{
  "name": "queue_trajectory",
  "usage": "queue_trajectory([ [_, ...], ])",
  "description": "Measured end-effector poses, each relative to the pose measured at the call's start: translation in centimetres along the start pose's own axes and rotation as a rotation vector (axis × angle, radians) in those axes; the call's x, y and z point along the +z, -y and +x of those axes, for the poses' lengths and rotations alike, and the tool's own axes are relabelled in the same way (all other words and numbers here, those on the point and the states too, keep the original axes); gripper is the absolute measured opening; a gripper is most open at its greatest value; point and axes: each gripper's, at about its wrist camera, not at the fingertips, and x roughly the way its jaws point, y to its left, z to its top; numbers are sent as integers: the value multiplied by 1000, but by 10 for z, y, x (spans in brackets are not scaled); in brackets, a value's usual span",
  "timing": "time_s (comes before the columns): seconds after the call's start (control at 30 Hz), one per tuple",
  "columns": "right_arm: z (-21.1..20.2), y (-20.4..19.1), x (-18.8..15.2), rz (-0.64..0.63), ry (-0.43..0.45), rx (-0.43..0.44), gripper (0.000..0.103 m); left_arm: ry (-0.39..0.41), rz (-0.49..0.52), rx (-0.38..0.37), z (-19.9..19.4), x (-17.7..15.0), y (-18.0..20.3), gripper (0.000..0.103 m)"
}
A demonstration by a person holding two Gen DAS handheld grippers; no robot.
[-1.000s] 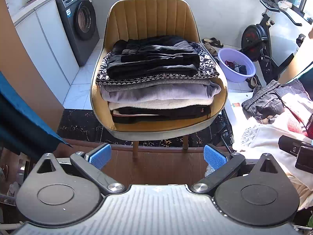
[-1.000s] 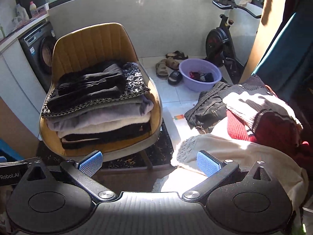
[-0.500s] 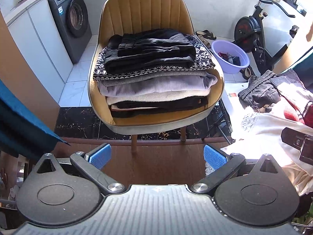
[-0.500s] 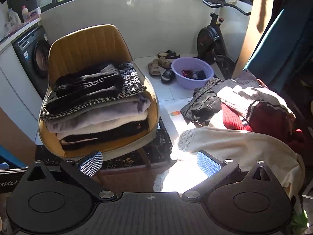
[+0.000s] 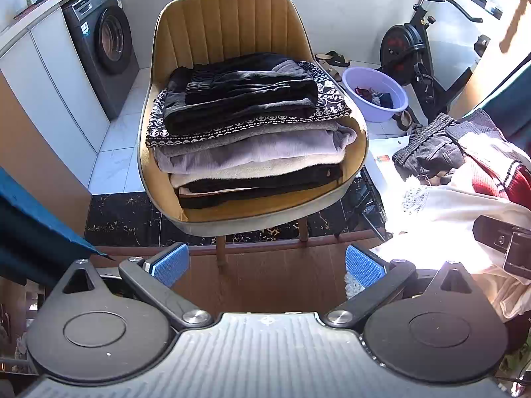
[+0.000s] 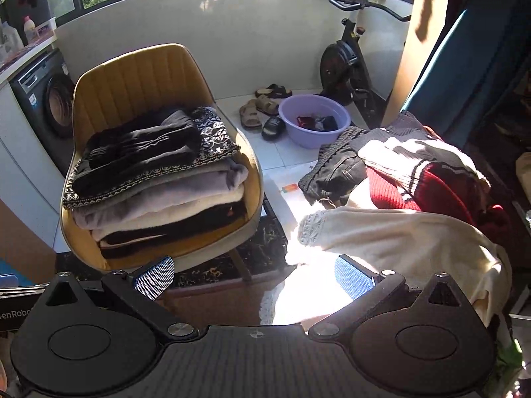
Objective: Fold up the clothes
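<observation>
A stack of folded clothes point(image 5: 252, 132) lies on the seat of a yellow chair point(image 5: 229, 30), black garment on top; it also shows in the right wrist view point(image 6: 156, 179). A loose heap of unfolded clothes point(image 6: 408, 199) lies at the right: a cream garment point(image 6: 398, 242), a red and white sweater point(image 6: 428, 179) and a dark grey knit point(image 6: 335, 169). The heap shows in the left wrist view too point(image 5: 464, 179). My left gripper point(image 5: 267, 263) is open and empty, above a brown table edge. My right gripper point(image 6: 254, 277) is open and empty, just short of the cream garment.
A washing machine point(image 5: 103, 43) stands at the back left. A purple basin point(image 6: 313, 119) and sandals point(image 6: 262, 109) lie on the tiled floor behind the heap. An exercise bike point(image 6: 345, 63) stands at the back right. A teal curtain point(image 6: 464, 76) hangs at the right.
Both grippers have drawn back and risen a little, so chair and heap sit lower and farther in view. Both stay open. The clothes have not moved.
</observation>
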Motion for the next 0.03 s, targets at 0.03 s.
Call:
queue_trajectory([
  [0.03, -1, -1, 0, 0, 0, -2, 102, 0, 5, -1, 0, 0, 0, 103],
])
